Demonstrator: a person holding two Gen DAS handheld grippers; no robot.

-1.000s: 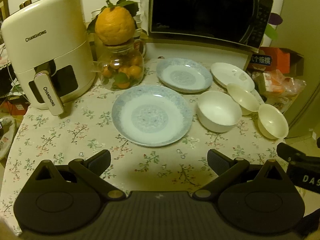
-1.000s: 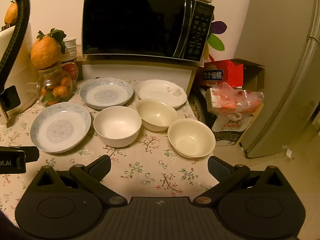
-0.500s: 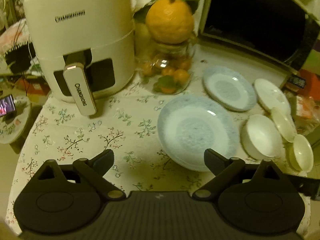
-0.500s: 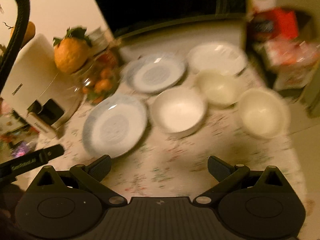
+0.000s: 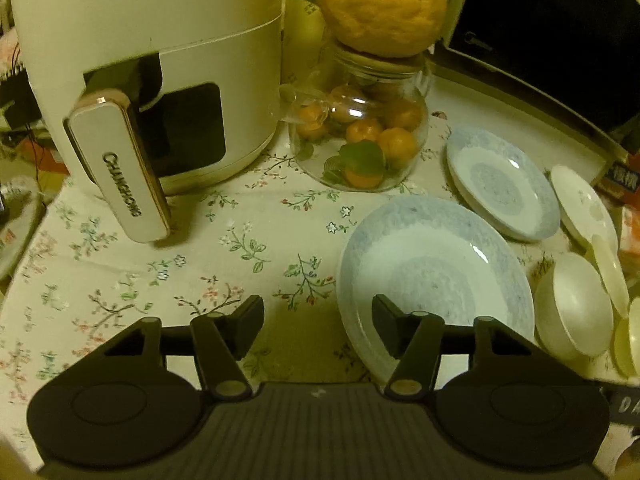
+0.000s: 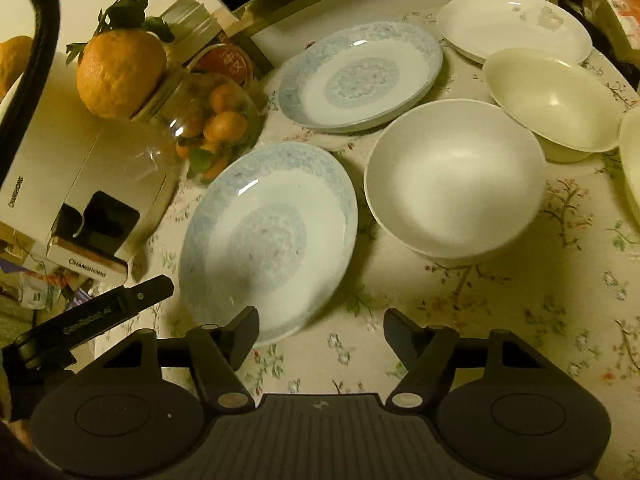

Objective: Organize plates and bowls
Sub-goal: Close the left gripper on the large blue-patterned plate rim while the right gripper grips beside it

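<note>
Two blue-rimmed plates lie on the floral tablecloth: the near one (image 5: pixel 434 276) (image 6: pixel 268 236) and the far one (image 5: pixel 502 184) (image 6: pixel 360 76). A white plate (image 5: pixel 584 208) (image 6: pixel 514 26) lies behind them. A white bowl (image 5: pixel 574 308) (image 6: pixel 452 178) stands right of the near plate, with a cream bowl (image 6: pixel 554 98) behind it and another bowl's edge (image 6: pixel 632 160) at far right. My left gripper (image 5: pixel 316 322) is open, its right finger over the near plate's left rim. My right gripper (image 6: pixel 320 330) is open, its left finger at the same plate's near-right rim.
A white air fryer (image 5: pixel 148 68) stands at the left. A glass jar of small oranges (image 5: pixel 360 140) with a big citrus on top (image 5: pixel 384 4) stands behind the plates. A black microwave (image 5: pixel 560 32) is at the back. The table's left edge (image 5: pixel 16 264) is close.
Both grippers have moved forward and down toward the near blue-rimmed plate, the left swinging leftward first. Both have narrowed a little but stay open. The dishes have not moved.
</note>
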